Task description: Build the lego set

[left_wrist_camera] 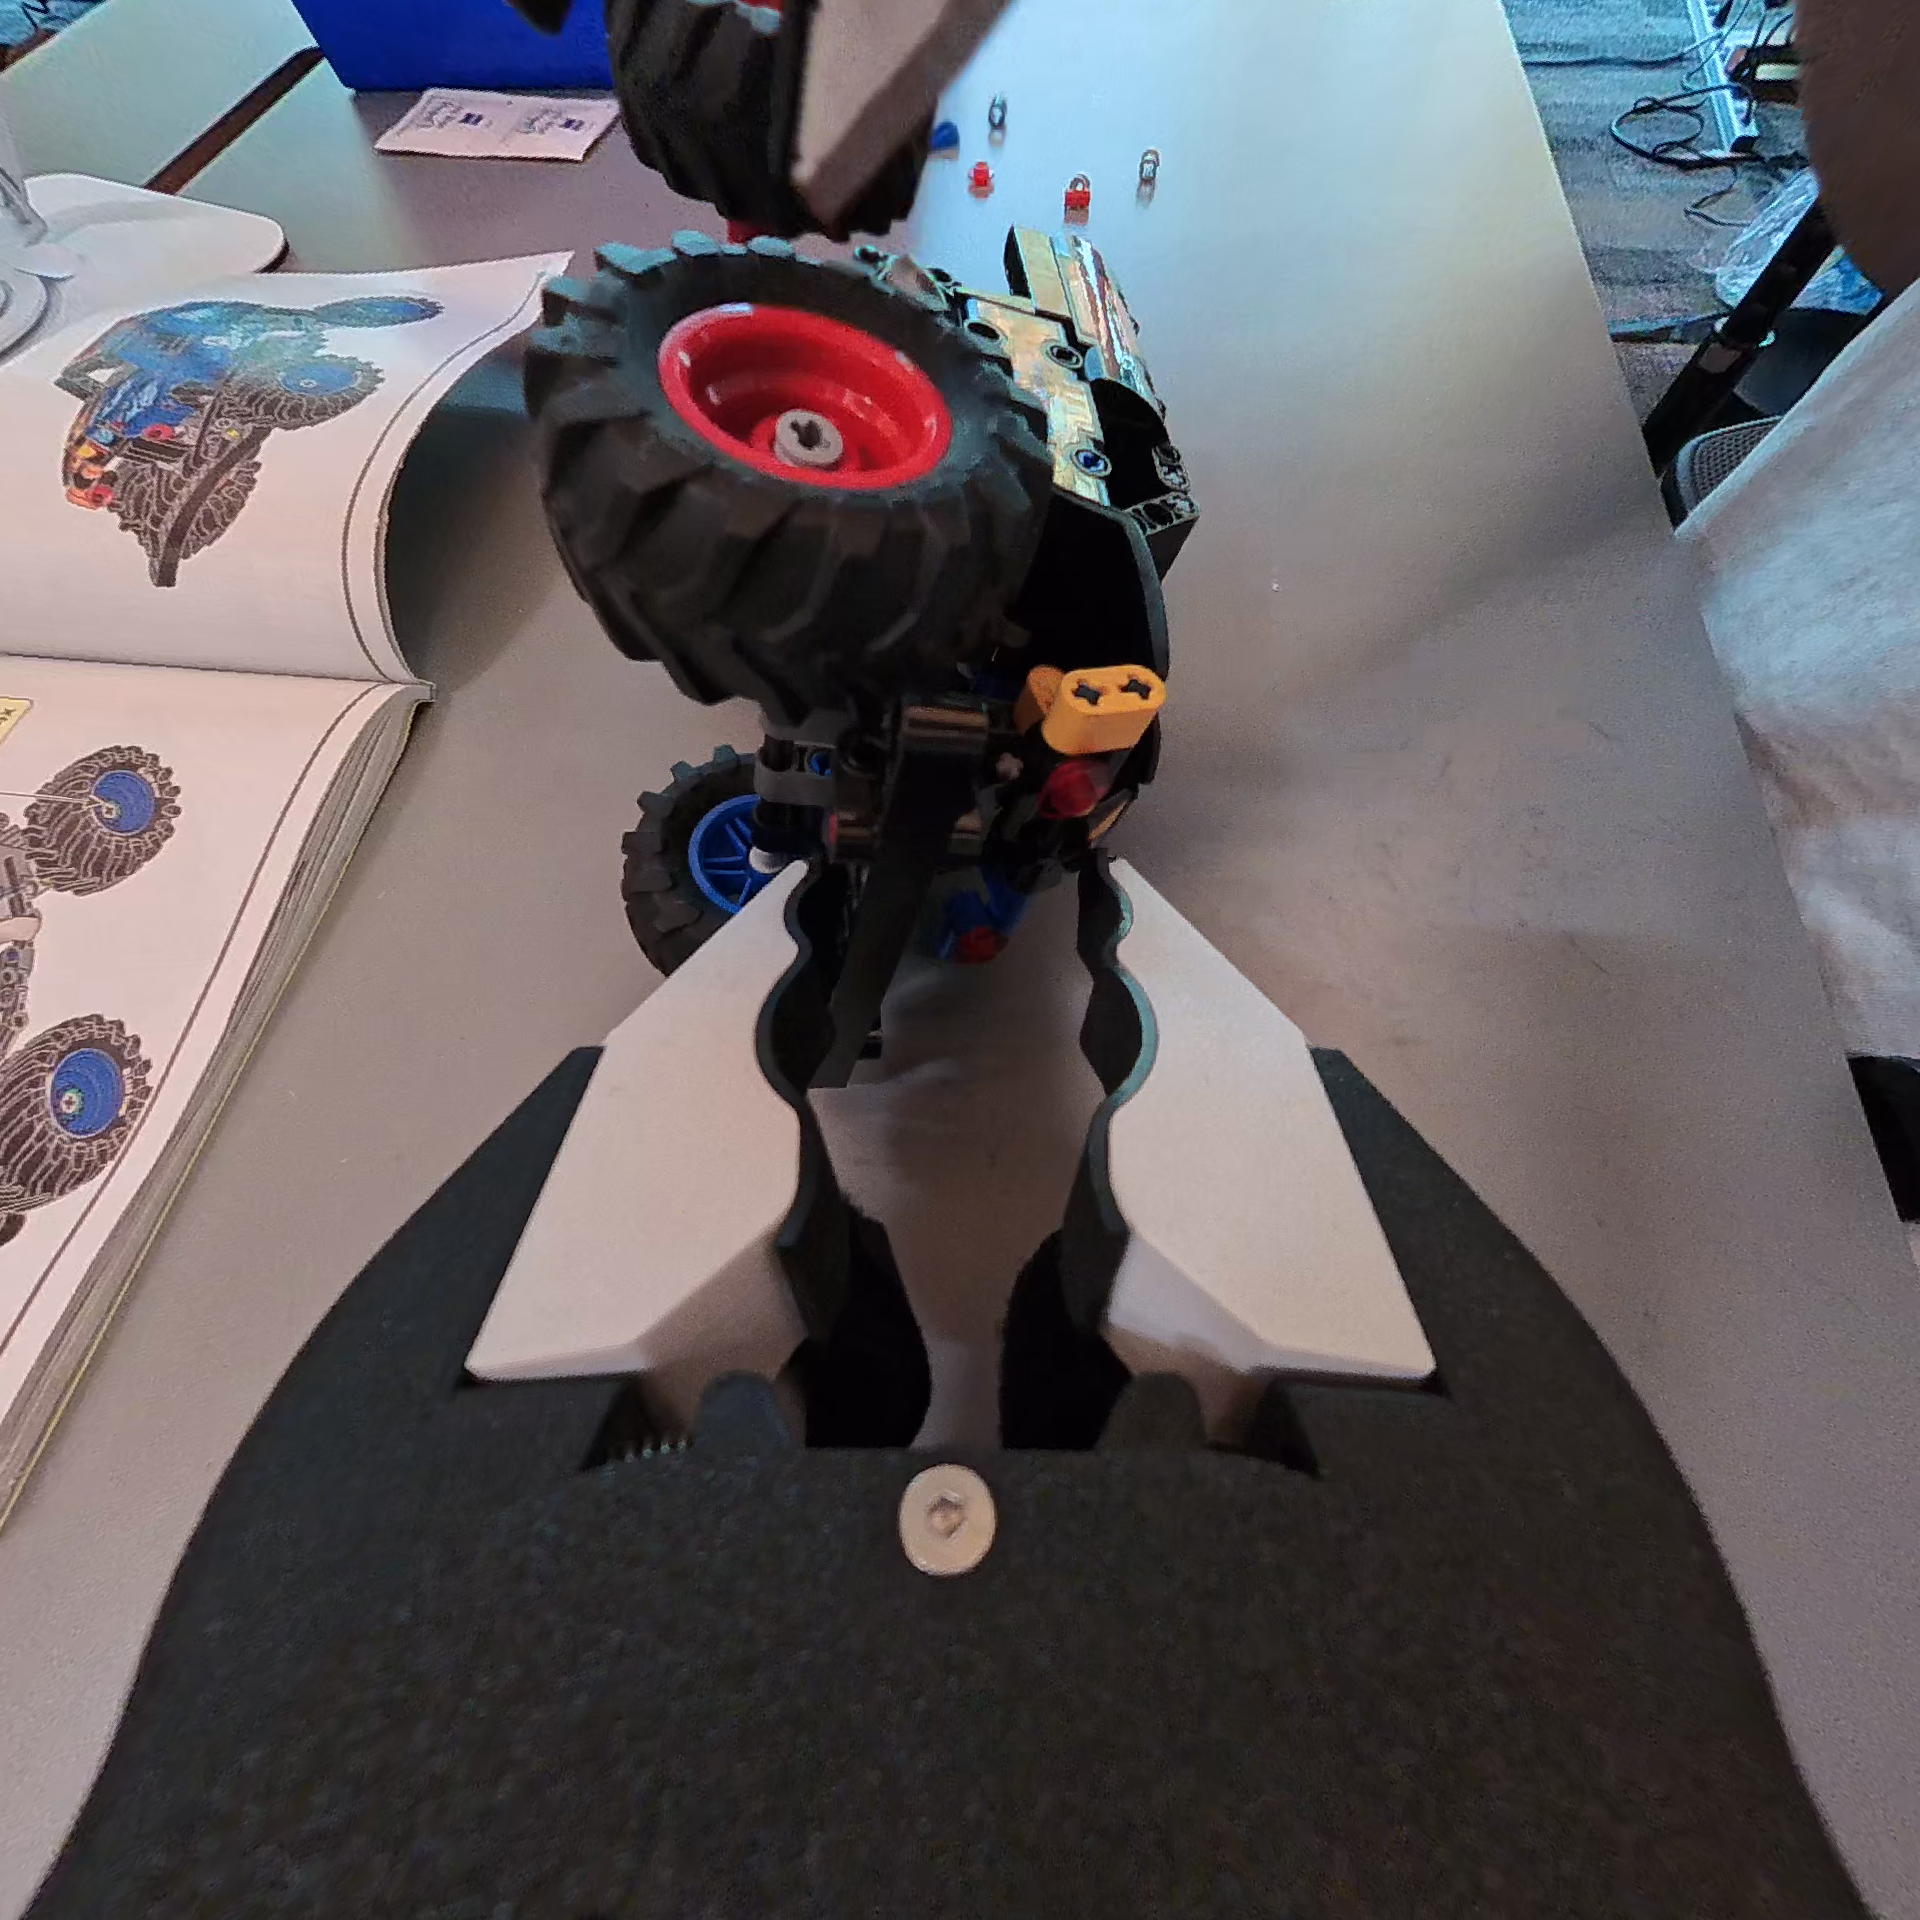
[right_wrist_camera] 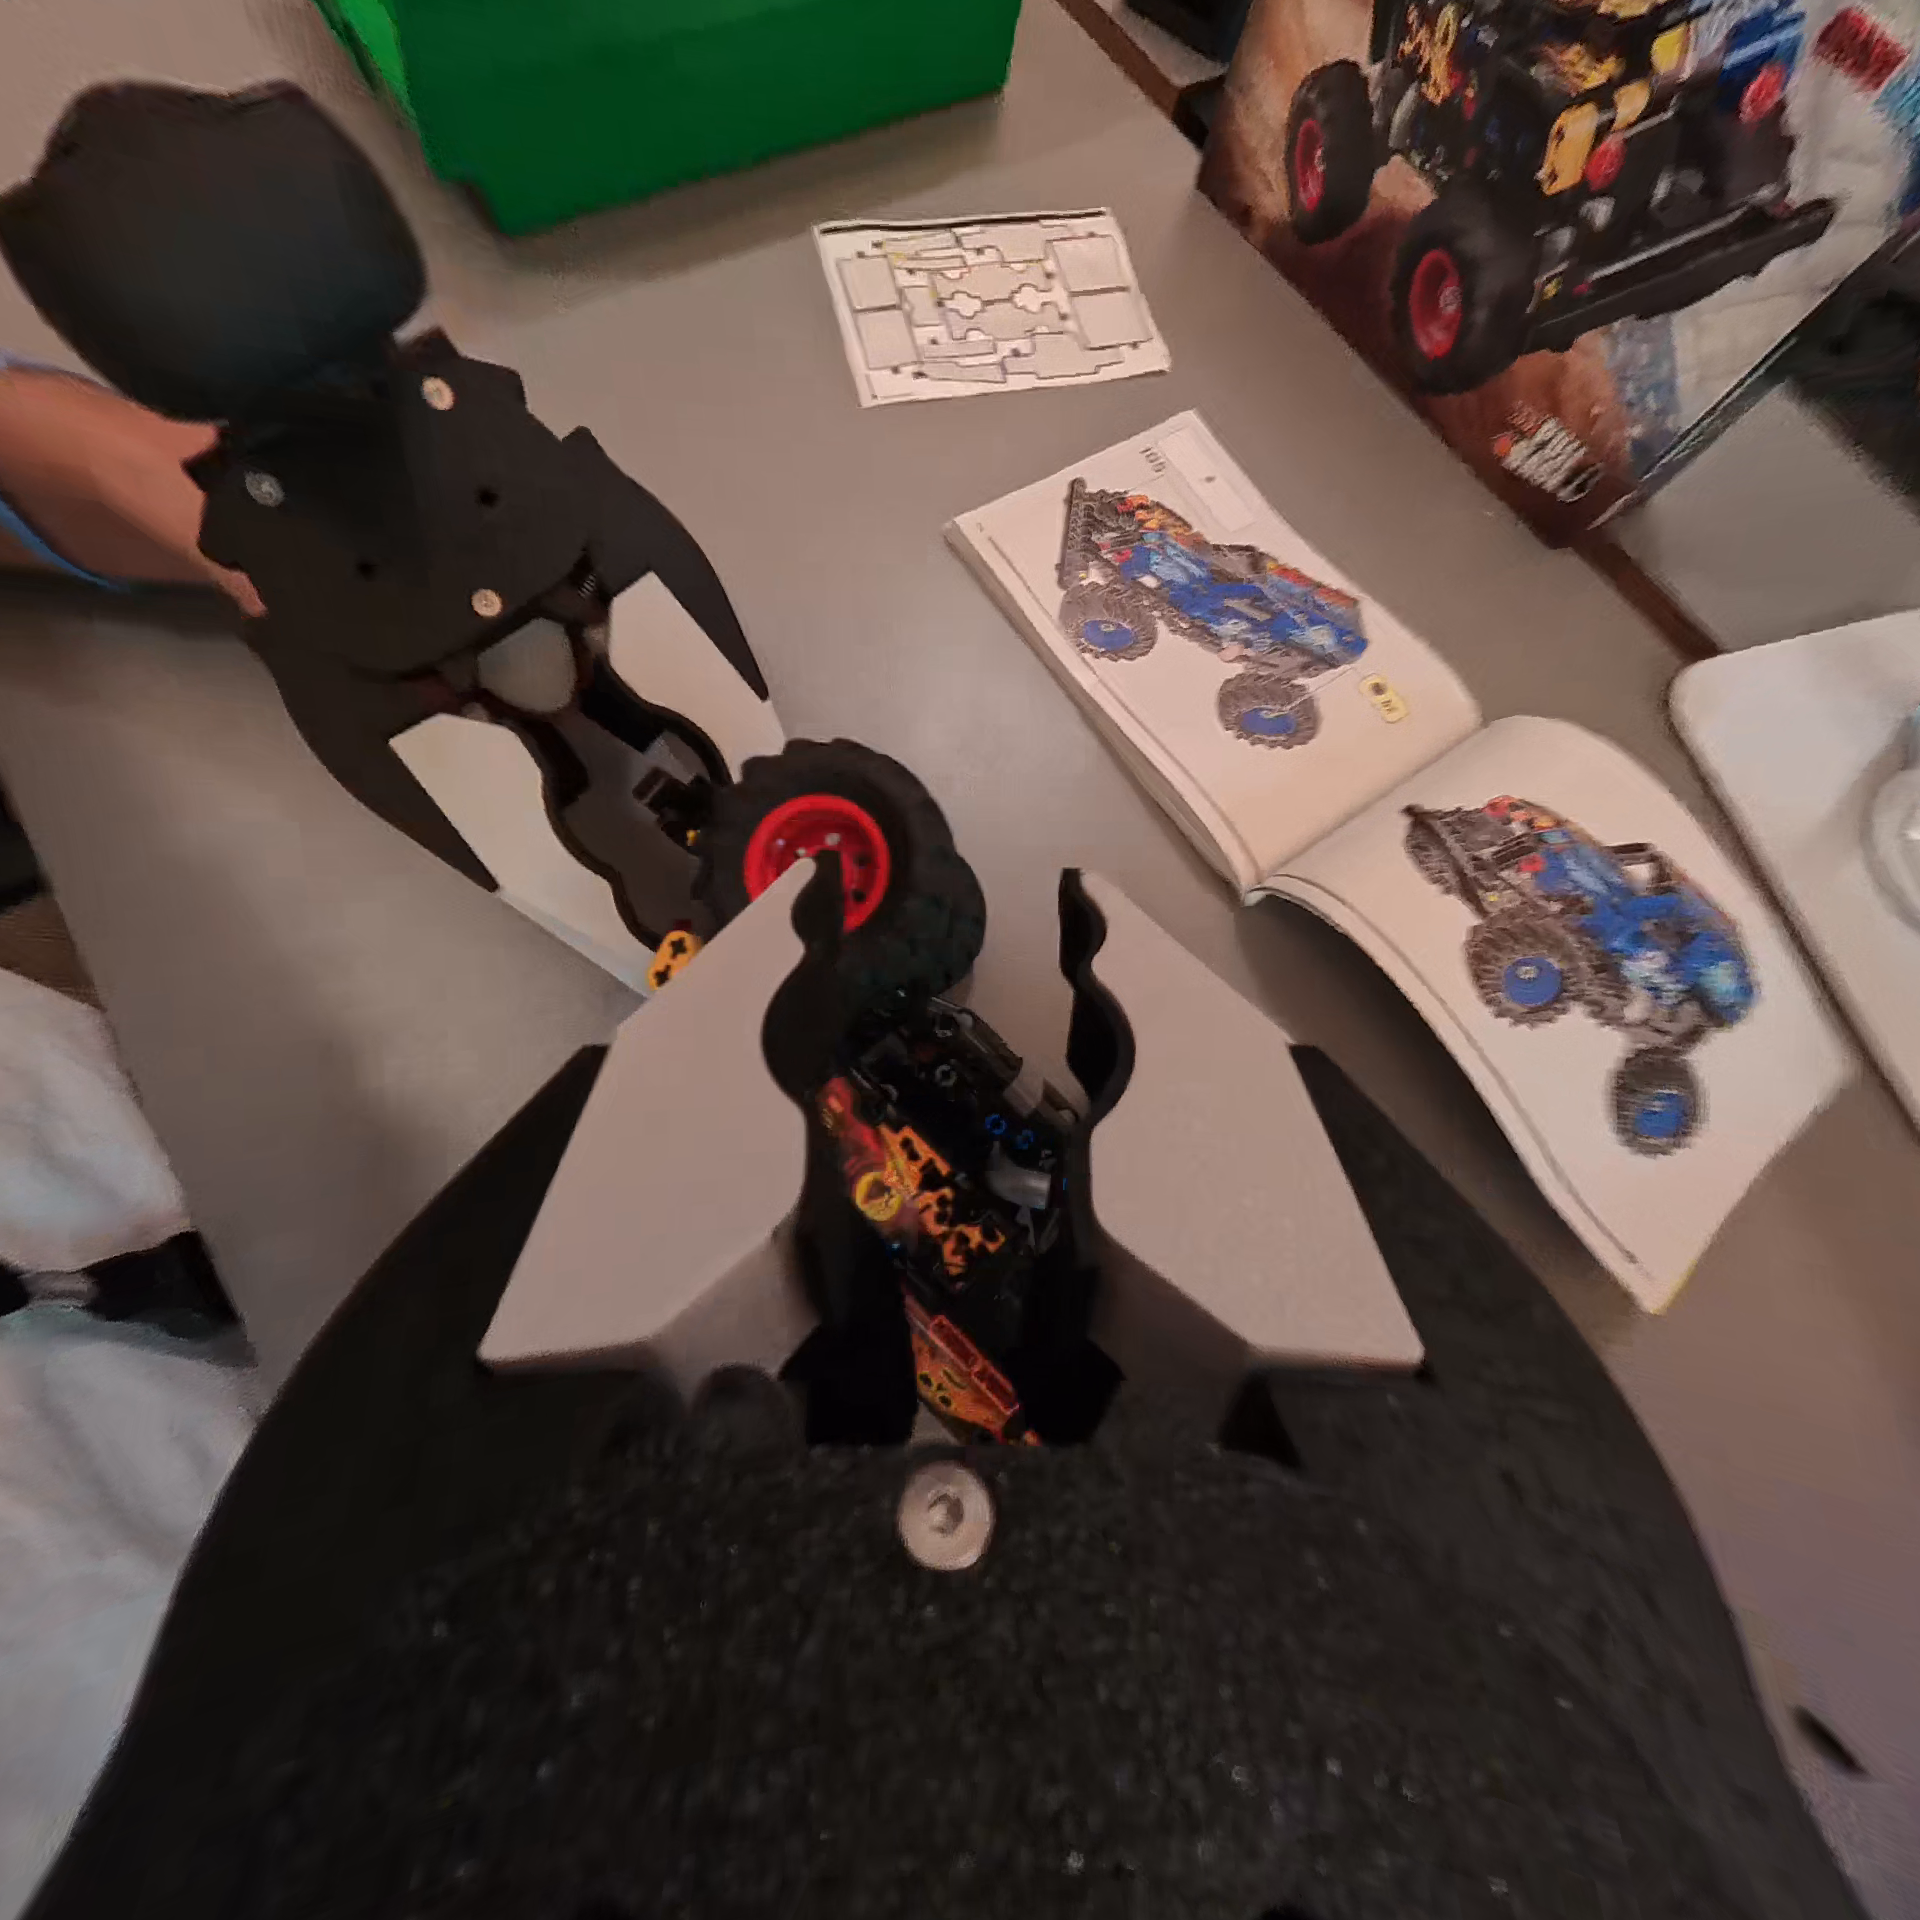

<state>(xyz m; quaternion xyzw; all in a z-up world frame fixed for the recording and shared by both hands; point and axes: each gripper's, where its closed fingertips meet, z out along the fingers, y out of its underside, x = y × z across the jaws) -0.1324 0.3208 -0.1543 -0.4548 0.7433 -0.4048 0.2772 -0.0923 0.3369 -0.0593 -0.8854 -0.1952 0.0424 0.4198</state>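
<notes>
- A grey table (left_wrist_camera: 1403, 727) carries the build; far off in the right wrist view stand a green bin (right_wrist_camera: 707, 94) and the set's printed box (right_wrist_camera: 1579, 239).
- The Lego monster truck (left_wrist_camera: 883, 540) is tipped on its side mid-table, its red-hubbed wheel (left_wrist_camera: 805, 400) facing up, a blue-hubbed wheel (left_wrist_camera: 717, 847) lower down.
- The left gripper (left_wrist_camera: 945, 883) is spread around the truck's near end; whether it grips is unclear.
- The right gripper (right_wrist_camera: 940, 894) straddles the truck's flame-patterned body (right_wrist_camera: 925, 1184); contact can't be judged.
- An open instruction booklet (right_wrist_camera: 1382, 831) lies beside, with a sticker sheet (right_wrist_camera: 992, 301) beyond; their writing is left unquoted.
- Small loose pieces (left_wrist_camera: 1075, 197) sit at the far side.
</notes>
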